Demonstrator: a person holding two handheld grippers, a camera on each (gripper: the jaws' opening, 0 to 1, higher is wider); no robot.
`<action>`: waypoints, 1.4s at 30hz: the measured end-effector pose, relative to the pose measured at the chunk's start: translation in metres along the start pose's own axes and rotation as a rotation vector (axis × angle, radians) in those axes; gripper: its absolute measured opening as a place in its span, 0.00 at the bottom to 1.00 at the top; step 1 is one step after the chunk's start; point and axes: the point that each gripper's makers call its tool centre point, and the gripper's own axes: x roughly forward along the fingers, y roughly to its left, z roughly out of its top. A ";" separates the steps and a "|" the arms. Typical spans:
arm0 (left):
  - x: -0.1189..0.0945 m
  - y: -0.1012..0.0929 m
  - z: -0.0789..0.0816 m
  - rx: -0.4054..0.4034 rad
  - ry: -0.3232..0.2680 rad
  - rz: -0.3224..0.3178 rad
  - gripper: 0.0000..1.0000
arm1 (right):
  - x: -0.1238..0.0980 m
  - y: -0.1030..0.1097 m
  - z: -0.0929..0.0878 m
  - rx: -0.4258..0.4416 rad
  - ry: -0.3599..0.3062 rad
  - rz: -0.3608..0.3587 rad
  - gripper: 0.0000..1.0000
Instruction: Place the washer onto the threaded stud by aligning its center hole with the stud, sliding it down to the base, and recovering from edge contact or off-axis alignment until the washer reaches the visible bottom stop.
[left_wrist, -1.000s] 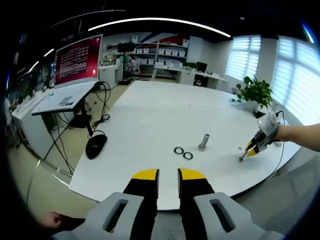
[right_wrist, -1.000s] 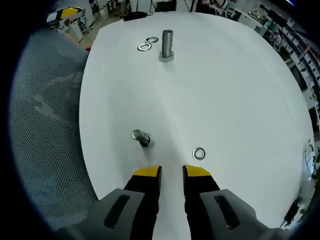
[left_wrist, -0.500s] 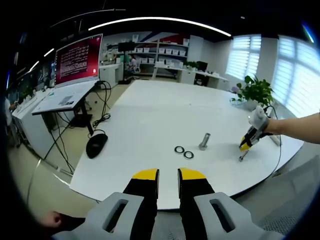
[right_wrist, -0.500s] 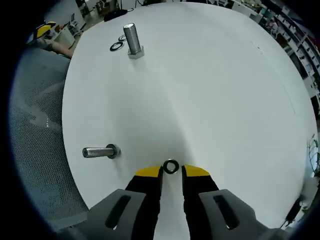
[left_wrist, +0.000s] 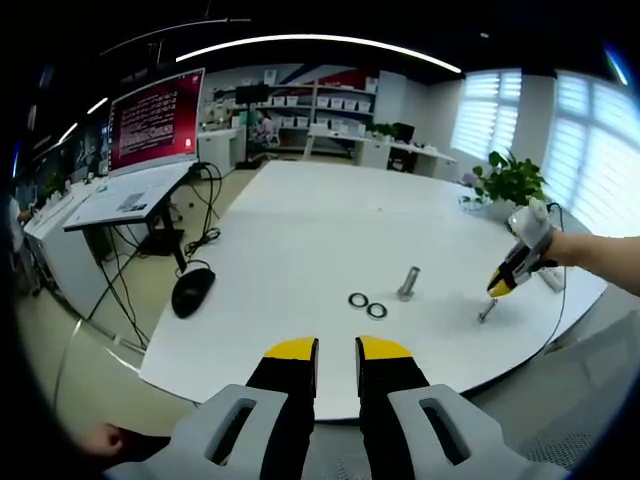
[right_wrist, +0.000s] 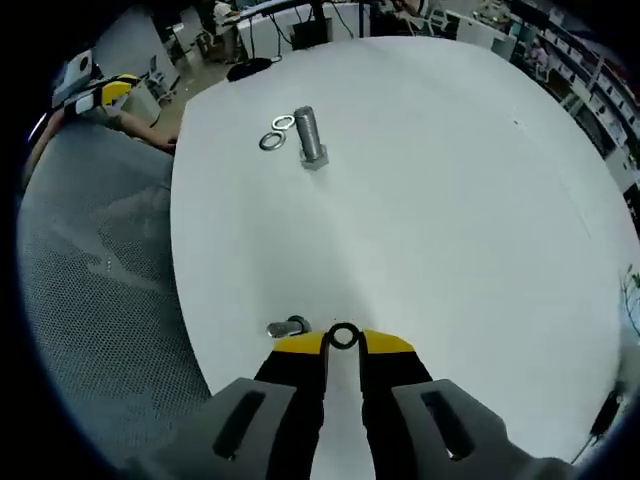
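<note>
Left gripper view: the left gripper (left_wrist: 337, 348) hangs off the near edge of the round white bench (left_wrist: 300, 230), yellow-tipped jaws a narrow gap apart, nothing between them. On the bench, two dark flat washers (left_wrist: 367, 305) lie side by side, just left of the upright threaded steel stud (left_wrist: 408, 283). Further right a second steel bolt (left_wrist: 486, 312) lies on its side, and the right gripper (left_wrist: 500, 286) is just above it.

Right gripper view: that loose bolt (right_wrist: 288, 328) lies just left of the jaws, and the right gripper (right_wrist: 343, 342) pinches a small silver washer (right_wrist: 343, 336) between its tips. The stud (right_wrist: 308, 137) stands well apart.
</note>
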 end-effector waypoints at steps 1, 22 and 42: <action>0.000 0.000 0.001 -0.003 -0.005 -0.002 0.12 | -0.004 0.003 0.002 0.003 -0.008 0.001 0.14; -0.001 -0.002 0.004 -0.009 -0.022 -0.010 0.13 | 0.009 0.032 0.007 -0.086 0.062 0.005 0.14; -0.001 -0.001 0.004 -0.011 -0.022 -0.006 0.13 | 0.051 0.029 -0.012 -0.090 0.129 0.036 0.04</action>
